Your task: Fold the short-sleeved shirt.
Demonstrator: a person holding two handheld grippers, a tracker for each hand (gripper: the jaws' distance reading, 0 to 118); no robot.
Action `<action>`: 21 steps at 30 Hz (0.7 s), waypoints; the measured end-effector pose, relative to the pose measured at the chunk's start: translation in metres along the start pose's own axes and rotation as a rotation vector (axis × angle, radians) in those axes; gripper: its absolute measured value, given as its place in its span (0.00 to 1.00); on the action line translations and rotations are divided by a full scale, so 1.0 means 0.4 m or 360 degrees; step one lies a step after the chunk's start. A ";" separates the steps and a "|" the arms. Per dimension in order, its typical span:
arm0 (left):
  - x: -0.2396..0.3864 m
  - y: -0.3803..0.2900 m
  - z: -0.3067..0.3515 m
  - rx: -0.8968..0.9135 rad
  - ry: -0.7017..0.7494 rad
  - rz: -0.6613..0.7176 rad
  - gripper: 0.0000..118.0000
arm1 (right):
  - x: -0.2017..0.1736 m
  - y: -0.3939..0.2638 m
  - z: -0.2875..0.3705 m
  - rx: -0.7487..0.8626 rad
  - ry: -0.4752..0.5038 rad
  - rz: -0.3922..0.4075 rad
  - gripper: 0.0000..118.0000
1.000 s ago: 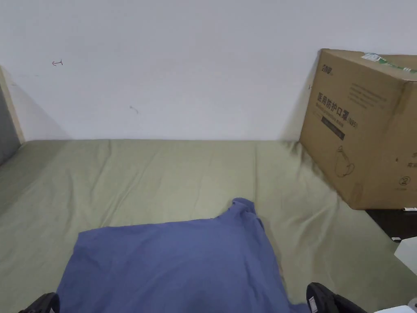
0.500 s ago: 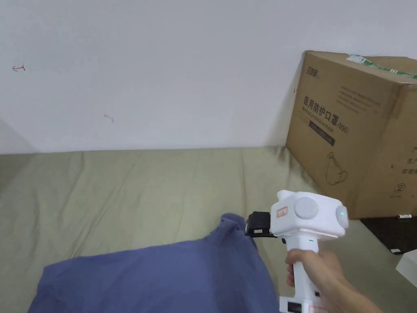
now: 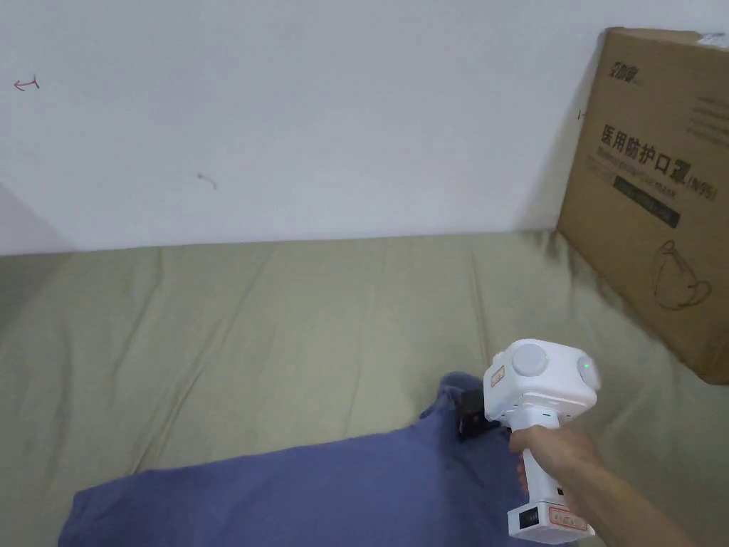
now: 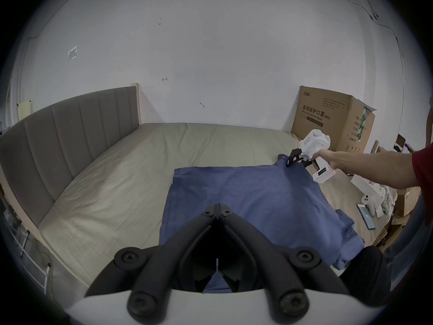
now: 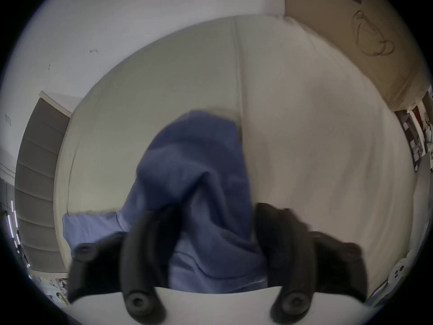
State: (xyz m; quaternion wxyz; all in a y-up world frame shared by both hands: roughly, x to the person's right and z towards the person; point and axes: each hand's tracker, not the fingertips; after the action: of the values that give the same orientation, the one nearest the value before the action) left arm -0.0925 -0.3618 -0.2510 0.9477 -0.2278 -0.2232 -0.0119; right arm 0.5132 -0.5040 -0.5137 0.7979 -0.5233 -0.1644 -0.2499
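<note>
Blue cotton short-sleeved shirt (image 3: 320, 484) lies flat on olive bedsheet (image 3: 285, 313), lower centre of head view. Right gripper (image 5: 216, 224) jaws spread, straddling the bunched far corner, likely to pinch it. Left gripper (image 4: 217, 211) jaws closed, empty, hovering near the hem.

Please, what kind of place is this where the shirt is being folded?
Most likely a bedroom, also used for storage. The shirt lies on a bed with a padded headboard against a bare wall, and a cardboard box stands on the mattress.
</note>
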 end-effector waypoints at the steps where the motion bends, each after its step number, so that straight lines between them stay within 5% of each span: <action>1: 0.000 0.001 -0.003 0.0005 -0.0003 0.0012 0.00 | -0.008 -0.009 -0.005 -0.0005 -0.0058 0.0002 0.06; 2: 0.002 0.002 -0.010 0.0016 0.0003 0.0019 0.00 | -0.011 -0.018 0.010 0.0083 -0.0216 0.0072 0.04; 5: -0.017 0.028 -0.044 0.0019 0.0006 0.0054 0.04 | 0.012 -0.032 0.065 0.0132 0.0031 -0.0064 0.03; 7: -0.055 0.074 -0.108 0.0027 -0.0006 0.0076 0.08 | -0.006 -0.045 0.102 0.0201 0.0000 0.0083 0.03; 9: -0.122 0.158 -0.229 -0.0055 -0.0061 0.0195 0.50 | -0.026 -0.052 0.150 0.0220 0.0030 0.0176 0.03; 10: -0.152 0.187 -0.283 -0.0036 -0.0087 0.0238 0.55 | -0.035 -0.058 0.167 0.0235 0.0049 0.0205 0.03; 16: -0.312 0.289 -0.784 -0.0539 0.0031 0.0445 0.63 | -0.070 -0.076 0.217 0.0242 0.0116 0.0234 0.03; 21: -0.333 0.210 -1.020 -0.0893 0.0118 0.0647 0.63 | -0.069 -0.069 0.218 0.0235 0.0176 0.0202 0.03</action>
State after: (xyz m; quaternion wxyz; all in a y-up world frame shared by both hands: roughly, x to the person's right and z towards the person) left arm -0.0318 -0.4755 -0.6688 0.8386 -0.5188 -0.1266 0.1079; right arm 0.4747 -0.4269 -0.4726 0.8563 -0.4580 -0.1047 -0.2144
